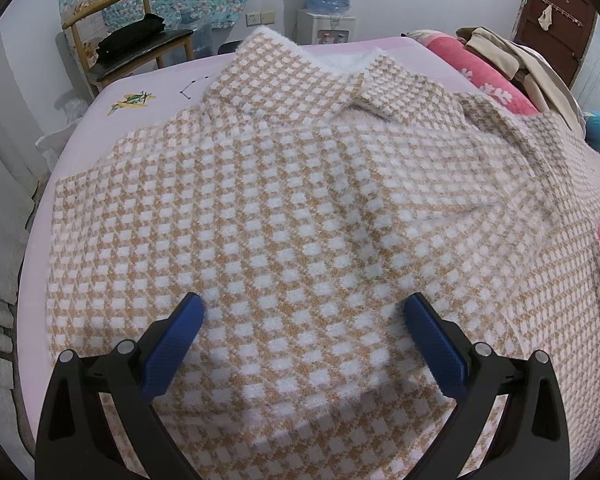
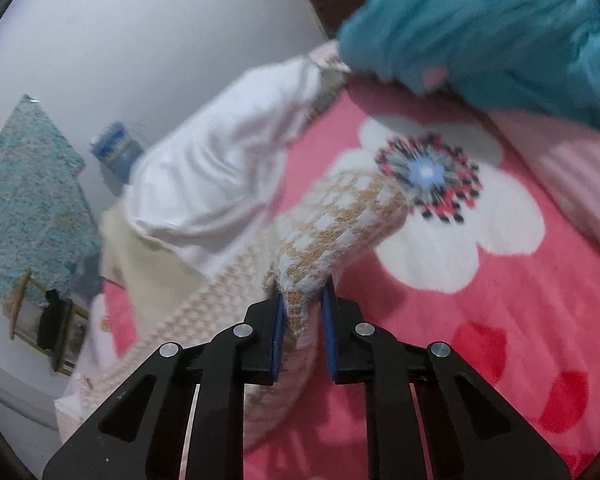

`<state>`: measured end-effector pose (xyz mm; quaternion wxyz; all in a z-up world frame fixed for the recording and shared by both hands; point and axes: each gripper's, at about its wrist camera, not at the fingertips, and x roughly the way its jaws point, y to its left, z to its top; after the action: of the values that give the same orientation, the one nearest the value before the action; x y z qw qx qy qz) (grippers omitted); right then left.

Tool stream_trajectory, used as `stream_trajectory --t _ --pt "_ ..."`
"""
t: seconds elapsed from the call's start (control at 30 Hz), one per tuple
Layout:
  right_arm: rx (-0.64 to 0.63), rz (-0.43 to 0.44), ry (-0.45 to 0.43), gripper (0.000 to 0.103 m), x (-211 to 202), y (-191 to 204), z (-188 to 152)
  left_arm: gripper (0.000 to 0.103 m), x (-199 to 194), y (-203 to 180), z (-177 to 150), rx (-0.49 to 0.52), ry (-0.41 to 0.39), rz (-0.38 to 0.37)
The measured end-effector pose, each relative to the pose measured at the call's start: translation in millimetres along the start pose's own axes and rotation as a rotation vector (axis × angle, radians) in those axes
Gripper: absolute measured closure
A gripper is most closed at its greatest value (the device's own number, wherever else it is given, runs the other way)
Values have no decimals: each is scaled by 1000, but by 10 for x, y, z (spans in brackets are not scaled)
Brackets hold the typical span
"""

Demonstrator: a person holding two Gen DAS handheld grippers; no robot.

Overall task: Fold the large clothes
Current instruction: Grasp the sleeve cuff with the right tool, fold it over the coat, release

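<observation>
**Sweater spread on the bed, one end pinched**

Across the pink bed sheet (image 1: 156,80) we see a large tan-and-white checked sweater (image 1: 284,208) lying spread out, its white fleecy neckline at the far edge and a folded-over cuff resting near the collar. Our left gripper (image 1: 302,312) hovers over the near part of the knit with its blue fingers (image 1: 180,332) wide apart, nothing between them.

Over at the right side, our right gripper (image 2: 303,300) has its fingers closed on a bunched end of the same checked sweater (image 2: 332,224); the blue pads press the fabric from both sides, and the knit rises in a fold just beyond the tips. That end lies over a pink blanket with a big white flower (image 2: 480,232). A white garment (image 2: 216,168) sits crumpled just beside the sweater, and a teal cloth (image 2: 480,28) lies beyond, blurred.

Behind the bed, in the left view, stand a wooden chair (image 1: 128,40) and a water dispenser (image 1: 328,12) against the wall.
</observation>
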<state>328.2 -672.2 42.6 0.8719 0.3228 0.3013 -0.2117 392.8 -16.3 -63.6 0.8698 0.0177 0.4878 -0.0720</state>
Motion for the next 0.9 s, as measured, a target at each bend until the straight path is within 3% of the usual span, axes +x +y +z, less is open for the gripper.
stream_trajectory --t 0.27,0.47,0.67,0.9 --pt "-205 143 -148 89 -807 957 39 4 -112 -23 -20 33 -37 26" --pt "-411 298 -210 89 -1382 2052 -303 4 -398 149 -87 22 -89 20" --pt "-591 445 -193 90 -1572 3182 -960 4 -727 557 -199 -47 -131 18" --pt "-759 569 -50 90 -1351 4054 -2039 6 -1039 986 -442 -87 -192 -7"
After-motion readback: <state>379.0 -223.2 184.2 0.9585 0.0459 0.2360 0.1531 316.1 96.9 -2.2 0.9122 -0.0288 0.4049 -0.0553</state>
